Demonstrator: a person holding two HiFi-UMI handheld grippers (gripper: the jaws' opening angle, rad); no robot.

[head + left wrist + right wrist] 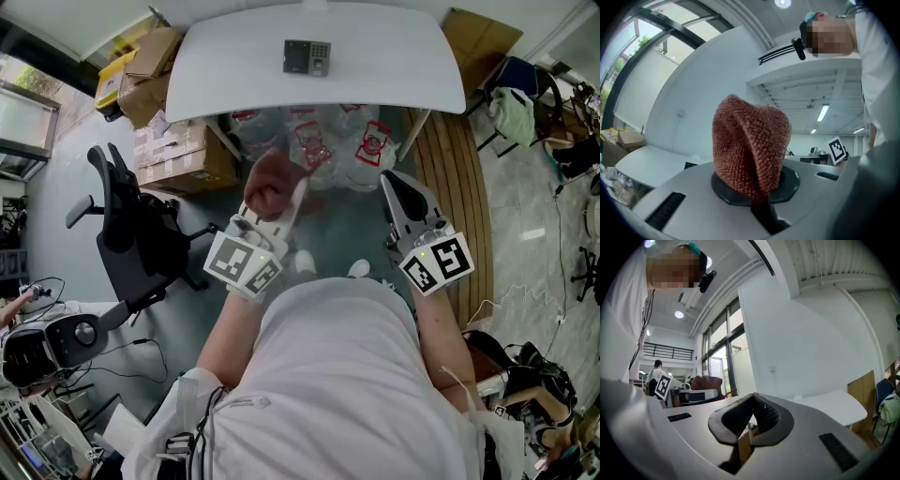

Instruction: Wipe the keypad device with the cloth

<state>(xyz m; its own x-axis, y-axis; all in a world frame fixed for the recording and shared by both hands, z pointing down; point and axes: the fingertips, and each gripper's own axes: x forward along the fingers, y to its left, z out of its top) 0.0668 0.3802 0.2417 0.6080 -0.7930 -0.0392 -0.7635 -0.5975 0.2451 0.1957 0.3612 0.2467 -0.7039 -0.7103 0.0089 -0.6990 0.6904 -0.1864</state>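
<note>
No writing can be read anywhere: the keypad device [307, 57] shows only a dark face with a small grid of keys at its right end, and it lies alone near the far edge of the white table [394, 66] at the top centre of the head view, well apart from both grippers. Below the table edge, in the middle of the frame, clear plastic bags [361, 150] carry red printed labels too blurred to make out, and their contents cannot be told. At the upper left stand closed cardboard boxes [178, 155], one bearing a pale sticker with illegible print. The only crisp markings are the black-and-white square patterns on the cubes of the two grippers. The left gripper [281, 211], at centre left, has its jaws pinched on a reddish-brown cloth [270, 186]; in the left gripper view the knobbly fabric bulges up as a folded lump above the clamped jaws. The right gripper [398, 186], at centre right, has its jaws pressed together at the tips with nothing between them. A black office chair [131, 234] stands at the left.
</note>
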